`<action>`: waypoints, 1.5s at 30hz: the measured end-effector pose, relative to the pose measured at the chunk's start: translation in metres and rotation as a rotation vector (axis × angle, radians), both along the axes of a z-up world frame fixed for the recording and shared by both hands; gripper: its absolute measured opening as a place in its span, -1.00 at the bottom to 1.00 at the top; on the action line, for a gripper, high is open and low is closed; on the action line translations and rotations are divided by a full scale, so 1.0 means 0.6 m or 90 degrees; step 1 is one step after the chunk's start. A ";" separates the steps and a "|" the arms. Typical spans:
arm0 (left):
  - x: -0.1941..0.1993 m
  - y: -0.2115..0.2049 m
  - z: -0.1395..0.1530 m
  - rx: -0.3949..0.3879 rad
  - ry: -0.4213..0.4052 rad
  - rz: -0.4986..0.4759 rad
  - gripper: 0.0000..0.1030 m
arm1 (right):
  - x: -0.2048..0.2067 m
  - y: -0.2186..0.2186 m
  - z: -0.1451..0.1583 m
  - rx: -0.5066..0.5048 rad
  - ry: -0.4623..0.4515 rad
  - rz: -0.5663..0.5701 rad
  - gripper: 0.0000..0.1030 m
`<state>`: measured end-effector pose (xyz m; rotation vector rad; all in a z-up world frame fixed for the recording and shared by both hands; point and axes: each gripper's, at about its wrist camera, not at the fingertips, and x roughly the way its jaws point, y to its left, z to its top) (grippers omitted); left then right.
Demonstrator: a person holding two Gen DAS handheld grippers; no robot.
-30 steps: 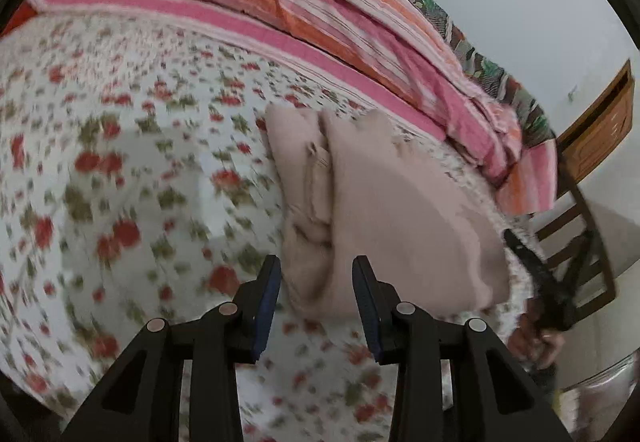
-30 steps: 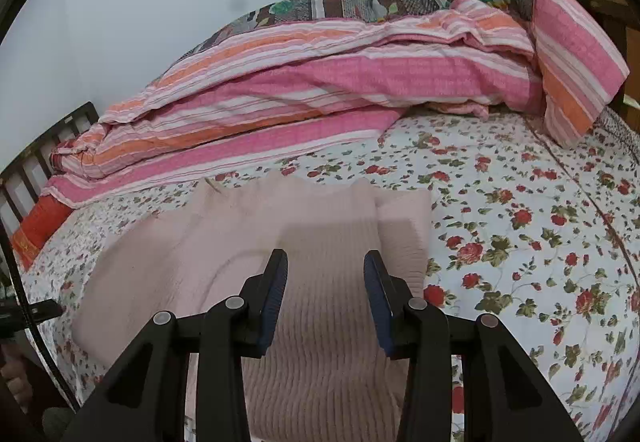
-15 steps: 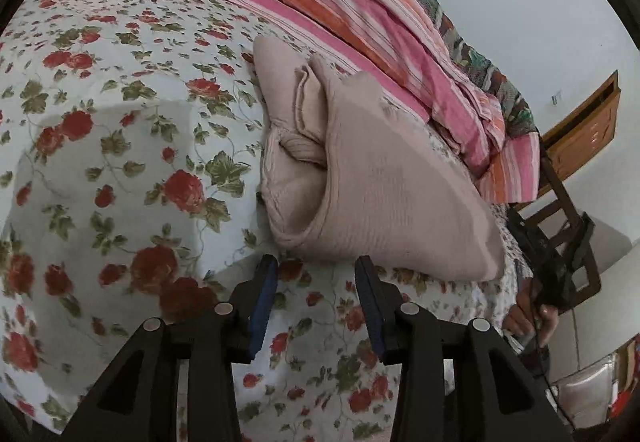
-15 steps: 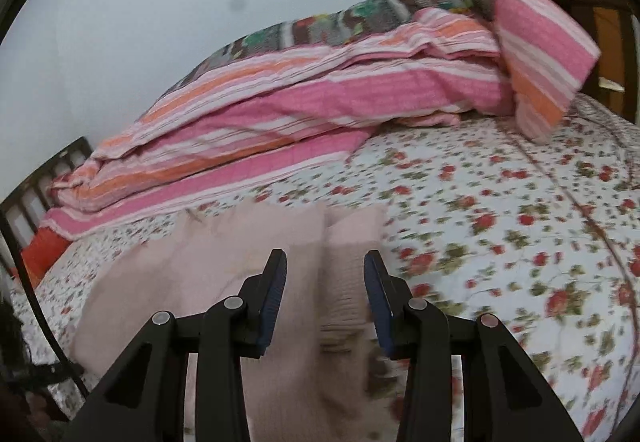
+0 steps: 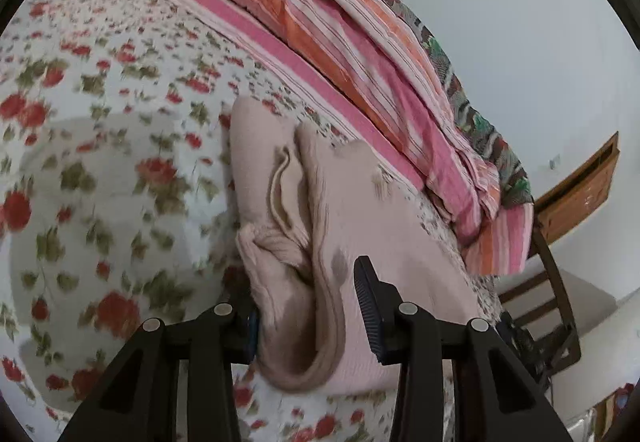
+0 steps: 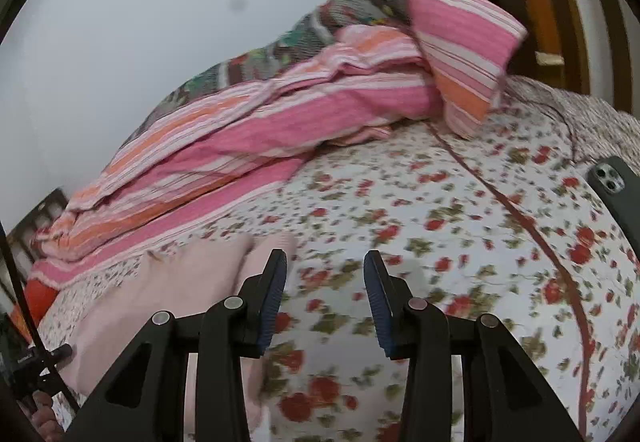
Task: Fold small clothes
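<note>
You are holding the left gripper [image 5: 308, 306] low over the near end of the folded pink sweater [image 5: 400, 234], which is lying on the floral bedsheet [image 5: 100, 201]. The sweater's rolled, layered edge is sitting between the two fingers: the left finger is partly hidden behind the fabric and the right finger is standing over the flat top panel. The jaws are partly apart, and you cannot tell from this view whether the pads are pressing on the knit or only flanking it.

You are holding the right gripper [image 6: 325, 294] just off the sweater's [image 6: 172, 302] right-hand edge. Its jaws are standing apart with only bedsheet [image 6: 440, 209] showing between them; nothing is being held. The left finger is sitting just beside the sweater's corner.

The striped pink and orange quilt [image 6: 280, 121] is lying bunched along the far side of the bed, against the plain wall. A dark smartphone [image 6: 612, 189] is lying camera-side up on the sheet at the right edge of the right wrist view. A wooden bed frame [image 5: 560, 282] is showing beyond the quilt.

No brand, label or legible writing is showing on the sweater, quilt or phone. Both views are motion-blurred.
</note>
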<state>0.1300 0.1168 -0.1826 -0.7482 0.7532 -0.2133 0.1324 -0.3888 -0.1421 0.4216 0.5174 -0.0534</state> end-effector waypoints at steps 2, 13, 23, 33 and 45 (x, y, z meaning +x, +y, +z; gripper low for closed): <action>0.020 -0.011 0.000 0.029 0.017 0.020 -0.28 | -0.002 -0.012 0.000 0.017 0.001 -0.003 -0.22; 0.066 -0.072 0.067 0.161 0.040 0.058 -0.64 | -0.028 -0.059 0.015 -0.014 -0.007 -0.069 -0.22; 0.090 -0.281 0.198 0.350 -0.008 0.029 -0.65 | -0.045 -0.121 0.011 0.054 -0.013 -0.096 -0.22; 0.099 -0.573 0.112 0.409 0.007 -0.107 -0.65 | -0.047 -0.139 0.006 0.056 -0.009 -0.115 -0.22; 0.064 -0.505 0.152 0.230 -0.062 -0.213 -0.02 | -0.032 -0.105 0.003 0.057 -0.001 -0.039 -0.22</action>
